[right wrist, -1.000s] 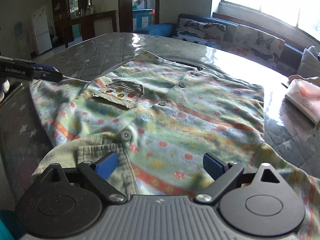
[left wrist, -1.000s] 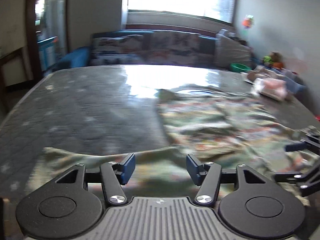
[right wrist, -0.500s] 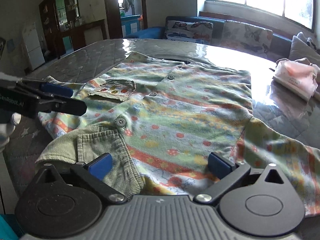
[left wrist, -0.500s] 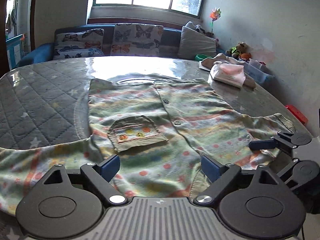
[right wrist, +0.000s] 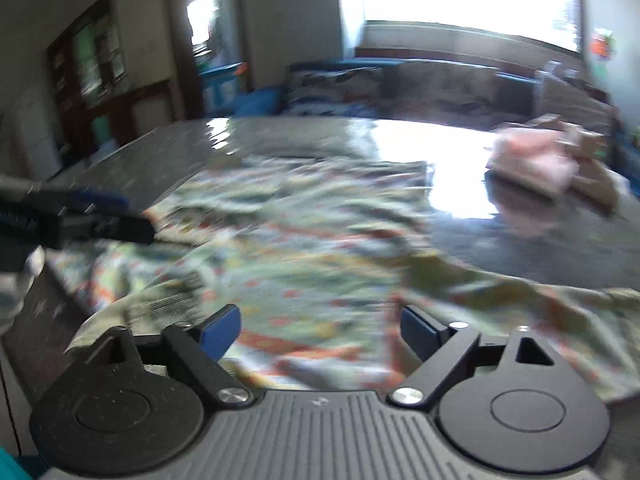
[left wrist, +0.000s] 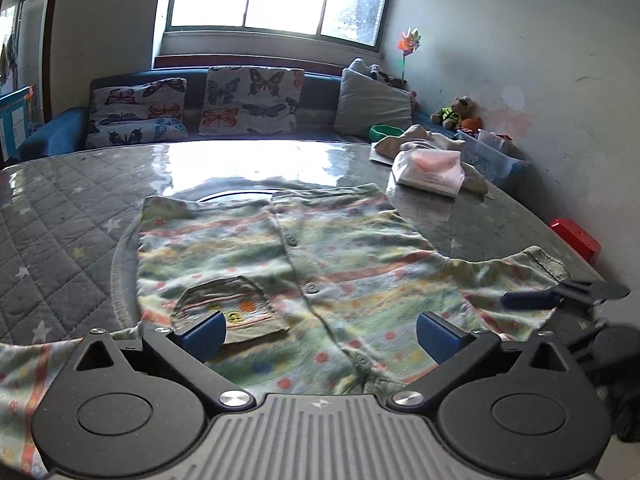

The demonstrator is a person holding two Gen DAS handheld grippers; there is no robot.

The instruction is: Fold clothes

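Cotton shirt [left wrist: 320,280] lies flat, buttons up, mid table [left wrist: 60,220], sleeves spread. Step: spreading finished, first fold not begun. Your left gripper [left wrist: 318,334] has just been opening, now gapes empty; right gripper [right wrist: 320,330] has just been narrowing, nothing between. Next: pinch near sleeve, carry across. Against earlier frame: left view clearer, shirt fully seen.

One patterned shirt [left wrist: 320,264] lay spread on the one counter [left wrist: 72,216], with one chest pocket [left wrist: 232,308] and three buttons showing down its front (any more were too blurred to tell). Two claws were in view: the left claw [left wrist: 320,330] and the right claw [right wrist: 320,330]. Three cushions lined the sofa [left wrist: 312,96]: two butterfly-print, one plain grey. One pink-and-white packet [left wrist: 430,170] sat at the far edge.
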